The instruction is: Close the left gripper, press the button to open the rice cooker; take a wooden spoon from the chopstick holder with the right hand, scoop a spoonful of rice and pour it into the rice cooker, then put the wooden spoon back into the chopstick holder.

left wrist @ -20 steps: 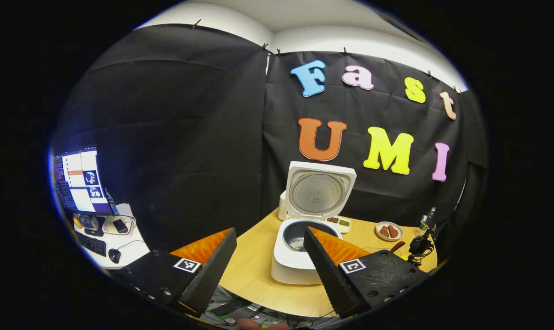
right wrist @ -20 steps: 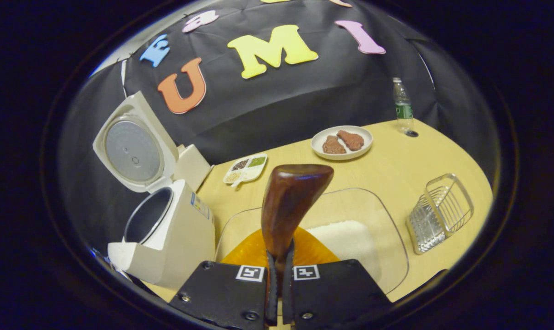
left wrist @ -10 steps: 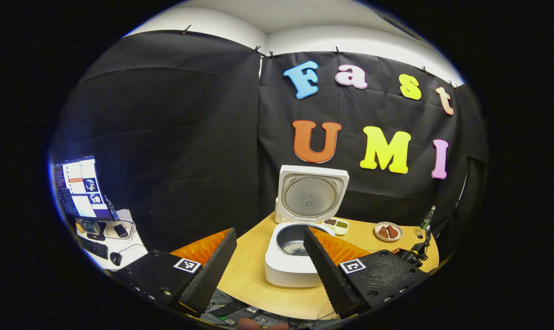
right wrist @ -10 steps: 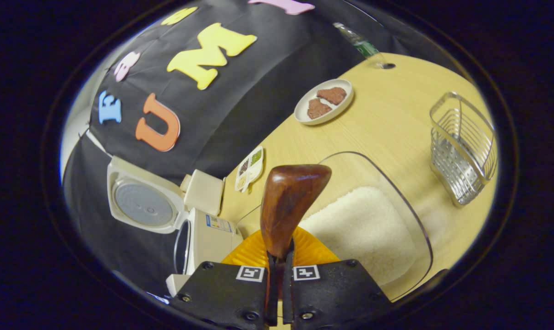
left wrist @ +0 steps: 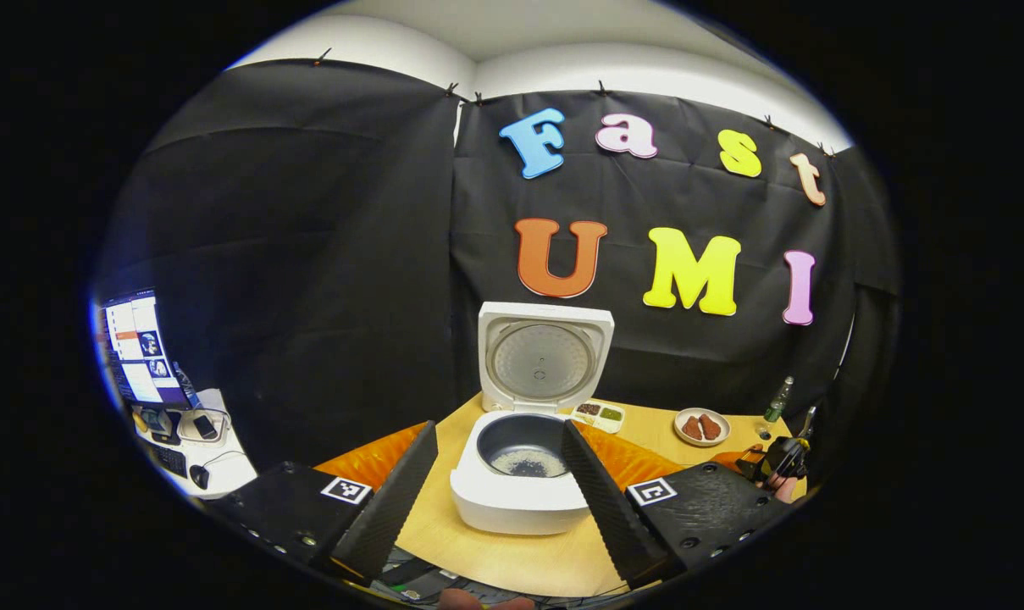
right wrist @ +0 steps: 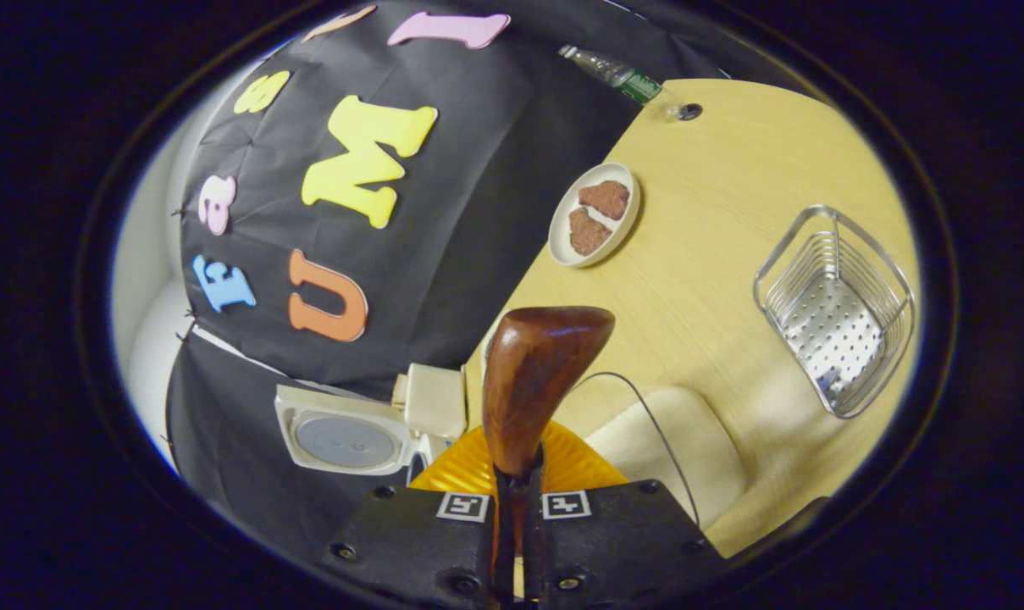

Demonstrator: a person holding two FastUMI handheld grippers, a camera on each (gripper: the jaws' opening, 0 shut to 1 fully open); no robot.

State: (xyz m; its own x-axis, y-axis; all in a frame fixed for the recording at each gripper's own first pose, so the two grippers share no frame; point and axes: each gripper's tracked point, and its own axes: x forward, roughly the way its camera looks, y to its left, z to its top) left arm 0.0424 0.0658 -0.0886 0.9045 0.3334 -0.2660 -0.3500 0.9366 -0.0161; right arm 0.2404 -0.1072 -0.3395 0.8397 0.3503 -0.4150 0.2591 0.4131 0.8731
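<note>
The white rice cooker [left wrist: 520, 500] stands on the round wooden table [left wrist: 495, 555] with its lid [left wrist: 541, 360] raised; a little rice [left wrist: 528, 462] lies in the dark pot. My left gripper [left wrist: 499, 428] is open, held back from the cooker, which shows between its fingers. My right gripper [right wrist: 512, 508] is shut on the dark wooden spoon [right wrist: 533, 381], which sticks forward over the table. The wire chopstick holder [right wrist: 833, 309] stands to the right of the spoon, apart from it. A clear tray of rice [right wrist: 672, 449] lies just beneath the spoon. The right gripper [left wrist: 774, 462] also appears at the table's far right.
A plate with brown pieces [right wrist: 595, 216] and a water bottle [right wrist: 613, 72] stand toward the wall. A small divided dish [left wrist: 598, 413] sits beside the cooker. A monitor [left wrist: 135, 347] and a desk with a keyboard are off to the left, beyond the table.
The right gripper has rolled further with the spoon still held, so the table appears tilted and the holder shows more from above. The left gripper has drifted back, and the cooker now sits between its fingers.
</note>
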